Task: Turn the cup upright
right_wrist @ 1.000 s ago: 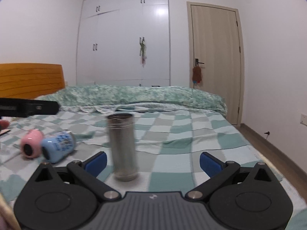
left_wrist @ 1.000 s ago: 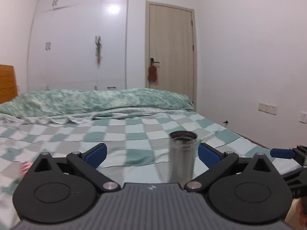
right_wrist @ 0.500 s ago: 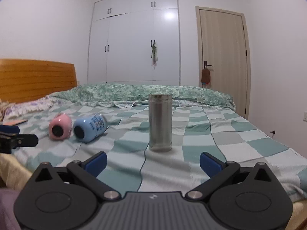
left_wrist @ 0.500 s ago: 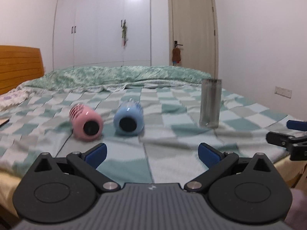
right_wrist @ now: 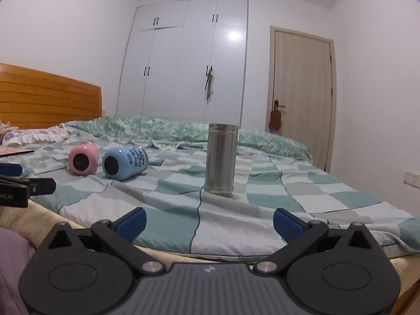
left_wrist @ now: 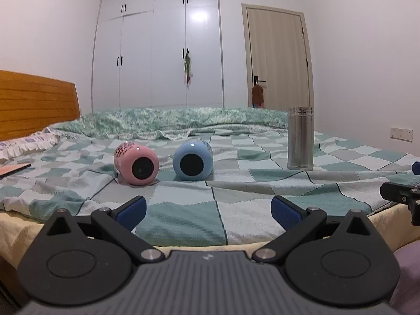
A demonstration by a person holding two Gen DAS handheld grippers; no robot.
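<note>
On a bed (left_wrist: 183,220) spread with a green-and-white checked quilt, a pink cup (left_wrist: 136,163) lies on its side at the left, mouth toward the camera, with a blue cup (left_wrist: 193,160) lying just beside it the same way; a tall steel cup (left_wrist: 300,138) stands upright well apart at the right, its flip apparently done. The left gripper (left_wrist: 208,211) hovers off the bed's near edge with its fingers spread wide and holding nothing, and the right gripper (right_wrist: 209,220) hangs likewise open and empty, facing the steel cup from the right wrist view. The risks here seem to lie in the soft bedding: a round cup on its side could roll away from a closing finger, and any cup set down on the rumpled, yielding quilt could tip back over. With the pink and blue cups so close together, a wide-open approach to one could also knock the other. Whether the two touch cannot be told.
</note>
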